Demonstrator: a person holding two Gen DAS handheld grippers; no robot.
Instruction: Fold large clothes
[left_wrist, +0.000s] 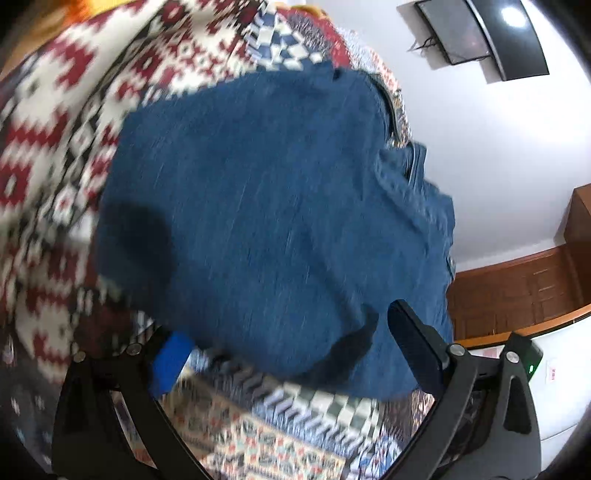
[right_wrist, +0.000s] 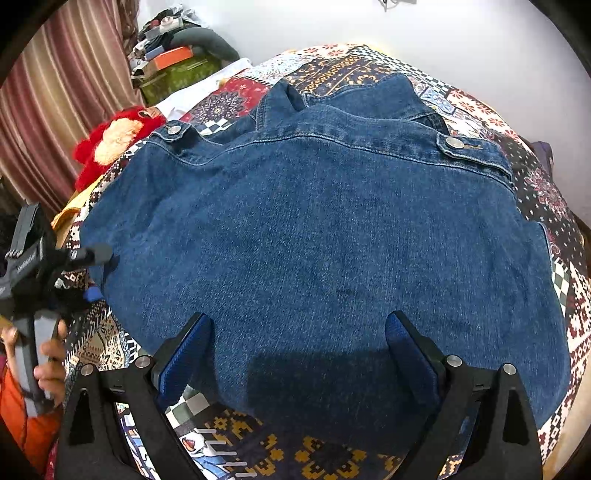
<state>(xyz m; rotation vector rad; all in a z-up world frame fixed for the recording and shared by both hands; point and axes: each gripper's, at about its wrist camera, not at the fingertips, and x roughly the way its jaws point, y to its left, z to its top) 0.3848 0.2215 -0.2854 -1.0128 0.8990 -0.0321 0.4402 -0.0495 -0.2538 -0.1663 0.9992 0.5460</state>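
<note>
A blue denim jacket (right_wrist: 325, 236) lies back-up and spread flat on a patterned bedspread (right_wrist: 351, 62), its collar (right_wrist: 288, 99) at the far side. My right gripper (right_wrist: 299, 347) hovers open over the jacket's near hem, with denim showing between its blue-padded fingers (right_wrist: 184, 354). A hand holds my left gripper (right_wrist: 98, 275) at the jacket's left edge, jaws apart. The left wrist view is motion-blurred; there the left gripper (left_wrist: 291, 343) is open just above the denim jacket (left_wrist: 266, 206), gripping nothing.
A red plush toy (right_wrist: 110, 140) lies at the bed's far left, beside a striped curtain (right_wrist: 62, 92) and a pile of boxes and clothes (right_wrist: 173, 55). A wall-mounted screen (left_wrist: 480, 33) and wooden cabinets (left_wrist: 517, 288) show to the right of the bed.
</note>
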